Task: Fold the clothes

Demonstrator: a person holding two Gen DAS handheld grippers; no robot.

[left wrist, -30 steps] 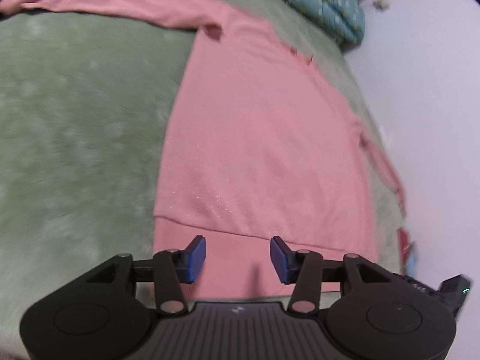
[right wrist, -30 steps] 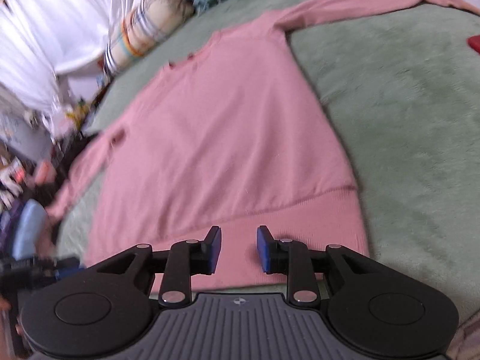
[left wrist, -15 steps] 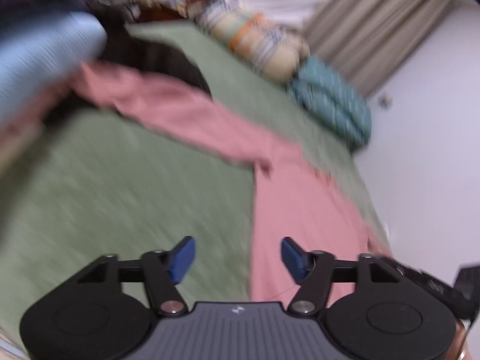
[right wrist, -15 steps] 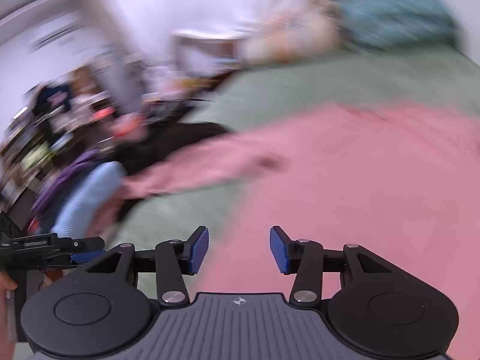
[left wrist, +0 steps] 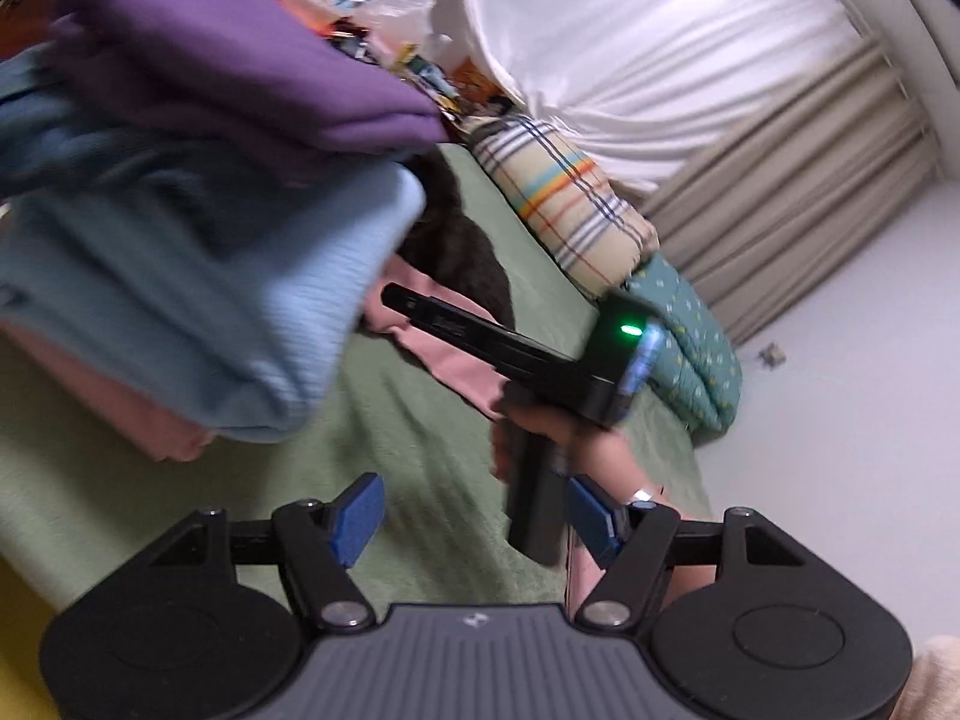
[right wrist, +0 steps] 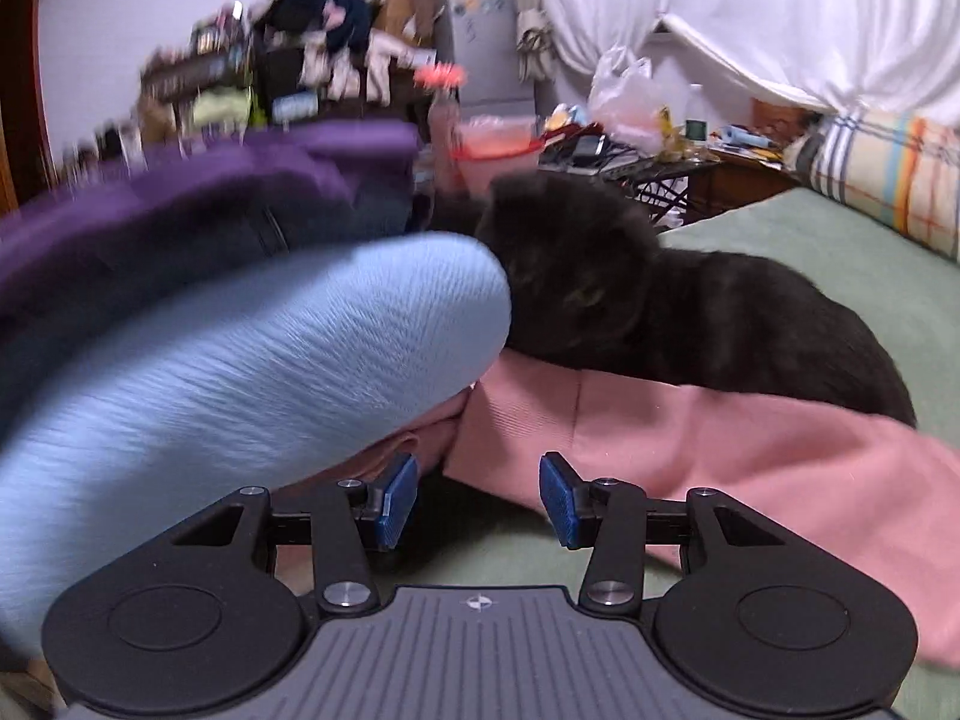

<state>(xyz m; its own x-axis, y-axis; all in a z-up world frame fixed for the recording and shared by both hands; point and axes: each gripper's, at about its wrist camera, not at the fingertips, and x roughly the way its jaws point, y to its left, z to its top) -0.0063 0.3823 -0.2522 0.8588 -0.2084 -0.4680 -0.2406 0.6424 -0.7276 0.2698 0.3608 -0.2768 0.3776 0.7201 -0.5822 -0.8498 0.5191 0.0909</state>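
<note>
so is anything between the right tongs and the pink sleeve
Nothing sits between the open right tongs and the pink sleeve just ahead. But a black cat lies against the sleeve's far edge, and a folded light blue garment overhangs its left end.

A black cat (right wrist: pixel 678 312) lies on the green bed cover (right wrist: pixel 798 240), head low. A plaid striped pillow (left wrist: pixel 570 210) rests at the head of the bed, with a teal patterned quilt (left wrist: pixel 690 336) just beside it. White drapes (right wrist: pixel 780 12) and beige curtains (left wrist: pixel 798 180) hang behind. A cluttered side table (right wrist: pixel 648 150) stands beyond the bed, bearing a plastic bag (right wrist: pixel 630 90) and small items too blurred to identify.
</note>
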